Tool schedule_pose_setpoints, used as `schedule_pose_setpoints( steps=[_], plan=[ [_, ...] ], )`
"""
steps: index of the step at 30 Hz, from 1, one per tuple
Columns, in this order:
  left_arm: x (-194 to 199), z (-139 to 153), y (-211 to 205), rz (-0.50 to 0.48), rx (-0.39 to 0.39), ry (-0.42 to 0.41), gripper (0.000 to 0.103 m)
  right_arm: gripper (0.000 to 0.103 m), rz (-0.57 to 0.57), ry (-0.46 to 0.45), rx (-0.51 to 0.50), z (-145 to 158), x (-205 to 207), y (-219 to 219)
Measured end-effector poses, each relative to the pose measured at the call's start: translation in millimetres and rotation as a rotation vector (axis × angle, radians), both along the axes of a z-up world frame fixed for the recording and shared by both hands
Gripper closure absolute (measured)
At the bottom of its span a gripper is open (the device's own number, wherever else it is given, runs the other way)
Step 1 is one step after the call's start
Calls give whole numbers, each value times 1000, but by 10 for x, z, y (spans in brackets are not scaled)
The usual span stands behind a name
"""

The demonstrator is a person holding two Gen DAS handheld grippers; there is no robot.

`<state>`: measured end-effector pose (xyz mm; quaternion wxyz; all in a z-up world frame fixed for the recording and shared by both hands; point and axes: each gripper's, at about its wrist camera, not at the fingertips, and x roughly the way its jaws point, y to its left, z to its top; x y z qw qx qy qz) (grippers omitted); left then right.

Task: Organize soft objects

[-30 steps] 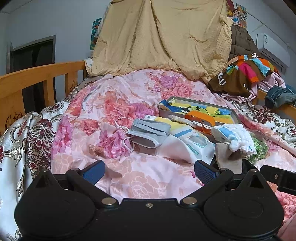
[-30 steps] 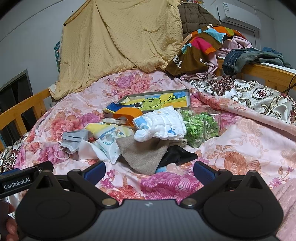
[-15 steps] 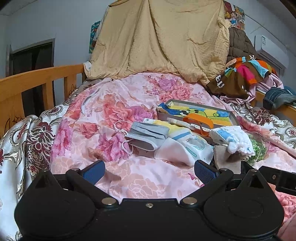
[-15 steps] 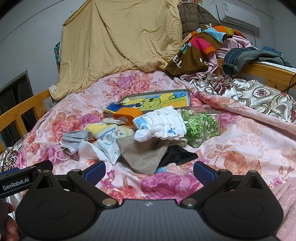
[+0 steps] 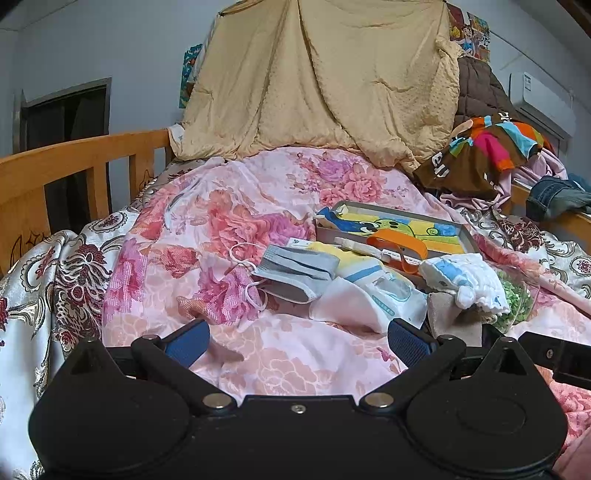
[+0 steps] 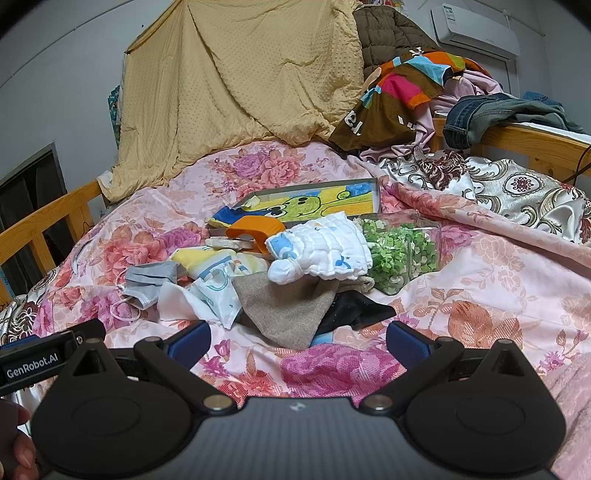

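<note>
Hovering low over the floral quilt (image 6: pixel 480 280), both left gripper (image 5: pixel 297 341) and right gripper (image 6: pixel 297 338) with fingers spread, gripping nothing. Lying ahead in a heap: grey mask (image 5: pixel 295 271), white bundle (image 6: pixel 325 254), beige cloth (image 6: pixel 288 310), beside the box (image 6: pixel 317 201).

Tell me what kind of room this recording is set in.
Most likely a bedroom: the work surface is a bed with a pink floral quilt and wooden bed rail, clothes piled at the back, and a wall air conditioner.
</note>
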<state>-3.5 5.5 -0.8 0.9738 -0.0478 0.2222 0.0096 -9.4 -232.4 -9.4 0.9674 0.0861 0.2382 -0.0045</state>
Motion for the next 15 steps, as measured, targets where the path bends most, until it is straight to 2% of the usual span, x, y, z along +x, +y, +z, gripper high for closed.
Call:
schedule_pose_setpoints(
  steps=[15],
  plan=[
    [-9, 10, 12, 4, -2, -11, 1, 0, 1, 0, 2, -3, 1, -3]
  ],
)
